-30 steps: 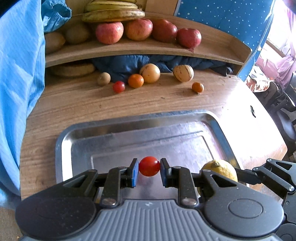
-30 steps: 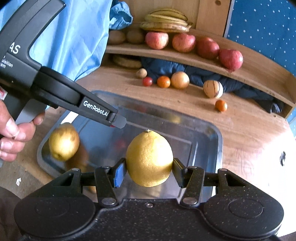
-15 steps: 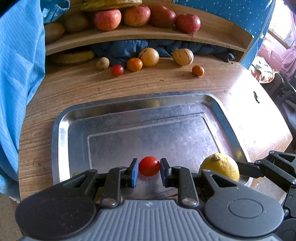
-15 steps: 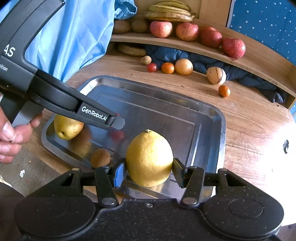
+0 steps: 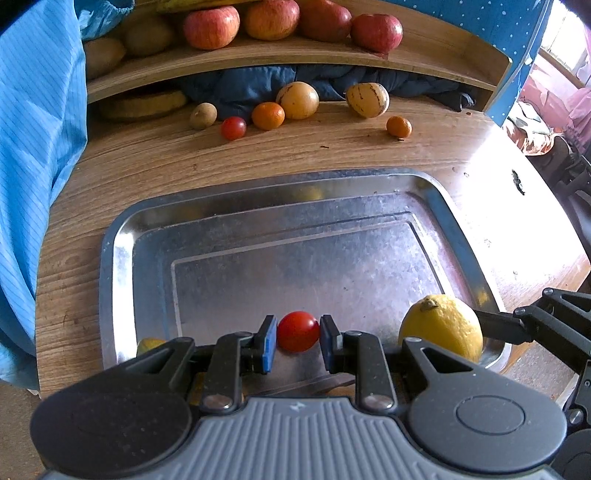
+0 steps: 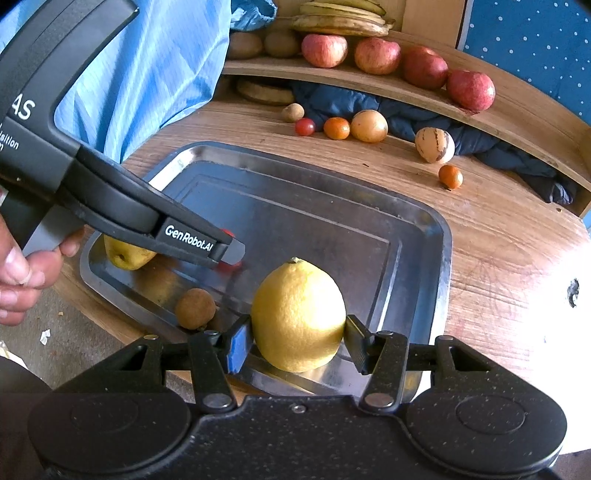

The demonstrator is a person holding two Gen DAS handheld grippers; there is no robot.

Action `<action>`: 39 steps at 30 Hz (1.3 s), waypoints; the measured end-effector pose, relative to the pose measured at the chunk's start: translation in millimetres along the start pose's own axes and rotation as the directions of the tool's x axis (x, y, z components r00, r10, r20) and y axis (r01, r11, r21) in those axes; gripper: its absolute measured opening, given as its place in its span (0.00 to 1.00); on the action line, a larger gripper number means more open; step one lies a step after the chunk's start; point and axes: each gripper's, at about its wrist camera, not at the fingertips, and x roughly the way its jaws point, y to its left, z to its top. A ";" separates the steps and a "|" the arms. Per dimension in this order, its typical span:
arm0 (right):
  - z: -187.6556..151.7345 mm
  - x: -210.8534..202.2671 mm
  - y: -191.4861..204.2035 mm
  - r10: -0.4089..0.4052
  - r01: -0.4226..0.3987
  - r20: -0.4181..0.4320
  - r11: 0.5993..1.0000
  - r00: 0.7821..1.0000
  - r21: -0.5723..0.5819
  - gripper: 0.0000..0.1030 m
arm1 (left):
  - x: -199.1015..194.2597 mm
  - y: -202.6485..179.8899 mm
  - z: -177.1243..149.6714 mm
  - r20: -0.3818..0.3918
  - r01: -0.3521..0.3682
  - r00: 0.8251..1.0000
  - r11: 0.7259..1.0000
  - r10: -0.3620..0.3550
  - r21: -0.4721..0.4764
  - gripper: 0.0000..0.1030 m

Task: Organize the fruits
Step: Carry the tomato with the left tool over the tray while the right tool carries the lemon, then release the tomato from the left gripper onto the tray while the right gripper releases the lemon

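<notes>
From my seat the wooden table [image 5: 258, 162] fills both views, with a curved shelf [image 6: 517, 96] at the back carrying a row of red apples [image 6: 424, 66] and some bananas [image 6: 343, 22]. On the table sits the metal tray [image 5: 118, 258], its near edge close under both tools.

My right gripper [image 6: 298, 341] is clamped on the lemon [image 6: 298, 314], both pads pressed against its sides, stem end up, low over the tray's near right corner. I can't tell whether the lemon's underside touches the metal.

My left gripper [image 5: 298, 345] has its jaws closed onto a cherry tomato [image 5: 297, 331], low over the near part of the tray floor. In the right wrist view that tool mostly hides the tomato.

A yellow pear [image 6: 125, 256] lies in the tray's near left corner, and a small brown round fruit [image 6: 195, 308] rests by the near rim.

Further back, loose on the table under the shelf, are two pale striped melons [image 5: 367, 99], two small oranges [image 5: 268, 115], another cherry tomato [image 5: 233, 128] and a small tan fruit [image 5: 203, 115].
</notes>
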 end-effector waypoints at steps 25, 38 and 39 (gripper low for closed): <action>-4.2 -10.1 2.9 0.005 -0.005 0.028 1.000 1.000 -0.010 0.59 | -22.6 3.2 -7.5 0.074 -0.014 0.997 0.999 0.018 -0.045 0.56; -10.6 -32.9 6.6 0.025 -0.023 0.081 0.999 0.996 -0.022 0.81 | -66.9 5.8 -24.8 0.171 -0.044 0.983 0.995 0.059 -0.089 0.89; -11.5 -35.0 7.2 0.027 -0.025 0.086 0.999 0.996 -0.022 0.82 | -70.1 6.3 -26.9 0.170 -0.048 0.983 0.995 0.063 -0.090 0.93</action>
